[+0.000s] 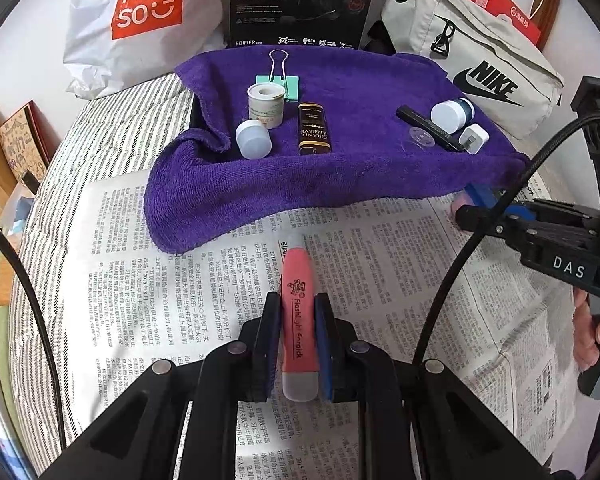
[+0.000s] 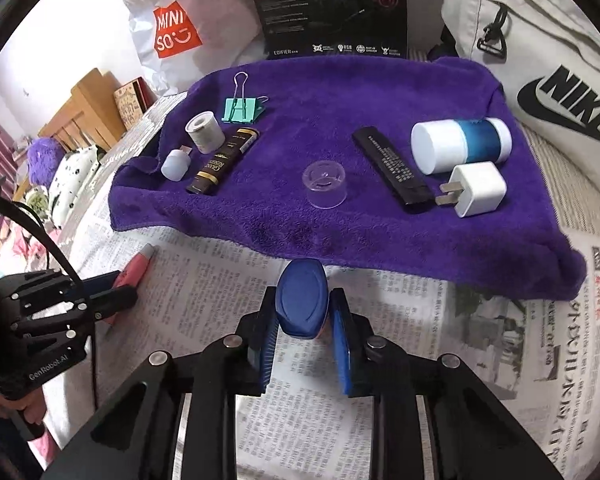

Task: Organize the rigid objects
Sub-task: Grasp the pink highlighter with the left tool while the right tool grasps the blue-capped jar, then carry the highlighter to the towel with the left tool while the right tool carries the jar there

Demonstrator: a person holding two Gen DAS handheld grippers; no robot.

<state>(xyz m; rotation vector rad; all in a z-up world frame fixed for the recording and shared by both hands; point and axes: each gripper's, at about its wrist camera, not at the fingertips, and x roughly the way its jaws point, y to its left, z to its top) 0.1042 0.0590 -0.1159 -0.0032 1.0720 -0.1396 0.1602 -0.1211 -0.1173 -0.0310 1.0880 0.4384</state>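
Note:
My left gripper (image 1: 298, 312) is shut on a pink flashlight earpick (image 1: 298, 280), held over the newspaper (image 1: 180, 264) in front of the purple towel (image 1: 340, 176). It also shows in the right wrist view (image 2: 132, 276). My right gripper (image 2: 304, 320) is shut on a blue oval-capped item (image 2: 302, 300), just before the towel's front edge (image 2: 340, 240). On the towel lie a green binder clip (image 2: 242, 110), a tape roll (image 2: 205, 130), a small white bottle (image 2: 175, 165), a dark Grand Reserve tube (image 2: 222, 162), a clear cap (image 2: 325, 185), a black bar (image 2: 392, 168), a white-and-blue jar (image 2: 460, 144) and a white charger (image 2: 476, 189).
Behind the towel stand a Miniso bag (image 1: 140, 20), a black Edifier box (image 1: 300, 0) and a grey Nike bag (image 1: 480, 60). The newspaper lies over a striped cloth (image 1: 112, 120). Wooden furniture (image 2: 84, 112) is at the far left.

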